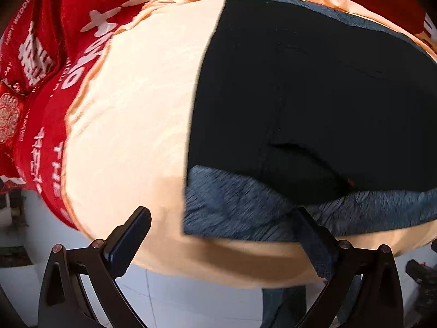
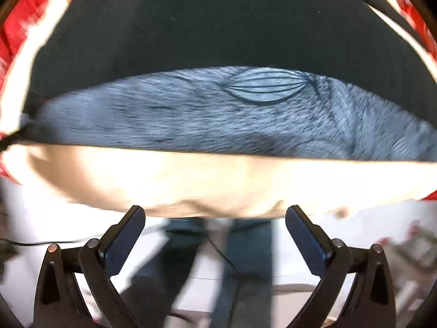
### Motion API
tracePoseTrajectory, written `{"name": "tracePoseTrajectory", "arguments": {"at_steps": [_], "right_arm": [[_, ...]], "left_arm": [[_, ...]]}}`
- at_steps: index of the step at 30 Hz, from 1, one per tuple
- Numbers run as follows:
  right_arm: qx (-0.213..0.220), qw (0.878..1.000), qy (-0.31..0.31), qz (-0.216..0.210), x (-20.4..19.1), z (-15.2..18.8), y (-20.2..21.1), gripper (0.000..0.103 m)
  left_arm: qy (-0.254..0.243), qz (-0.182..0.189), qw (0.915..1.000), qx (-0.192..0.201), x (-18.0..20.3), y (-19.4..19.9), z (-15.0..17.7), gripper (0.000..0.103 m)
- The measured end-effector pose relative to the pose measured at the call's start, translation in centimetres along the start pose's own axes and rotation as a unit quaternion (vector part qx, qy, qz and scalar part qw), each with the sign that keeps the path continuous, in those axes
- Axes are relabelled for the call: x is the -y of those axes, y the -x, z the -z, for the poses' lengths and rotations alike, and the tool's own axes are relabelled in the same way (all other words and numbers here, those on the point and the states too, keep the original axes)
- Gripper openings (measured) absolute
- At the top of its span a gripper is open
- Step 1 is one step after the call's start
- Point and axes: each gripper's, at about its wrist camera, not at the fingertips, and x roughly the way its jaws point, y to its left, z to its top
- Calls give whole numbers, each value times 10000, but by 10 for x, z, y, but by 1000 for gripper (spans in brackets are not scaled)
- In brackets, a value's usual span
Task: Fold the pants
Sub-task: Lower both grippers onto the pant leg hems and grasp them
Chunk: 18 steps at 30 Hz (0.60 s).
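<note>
Black pants point(image 1: 314, 87) with a grey-blue fleece lining point(image 1: 240, 205) lie flat on a peach cloth point(image 1: 131, 125). The lining shows along the near edge. My left gripper point(image 1: 222, 220) is open, its fingers spread at the near edge of the pants, the right finger point(image 1: 314, 240) over the lining. In the right wrist view the same pants point(image 2: 218, 27) and lining point(image 2: 218, 120) fill the upper half. My right gripper point(image 2: 215, 218) is open and empty, just short of the cloth's near edge.
The peach cloth point(image 2: 191, 180) lies over a red cover with white lettering point(image 1: 46, 63). Below the table edge are a white tiled floor point(image 1: 191, 300), the person's legs point(image 2: 245, 259) and a thin cable point(image 2: 41, 243).
</note>
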Motion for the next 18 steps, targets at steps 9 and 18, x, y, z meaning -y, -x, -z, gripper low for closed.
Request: {"name": "tracePoseTrajectory", "arguments": {"at_steps": [9, 18], "right_arm": [[140, 9452, -1745, -2756, 33, -27, -19, 73], [329, 9125, -2334, -3343, 42, -22, -29, 28]], "left_arm": [[90, 378, 9990, 239, -10, 5, -16, 103], [-62, 591, 9981, 154, 12, -14, -25, 103]]}}
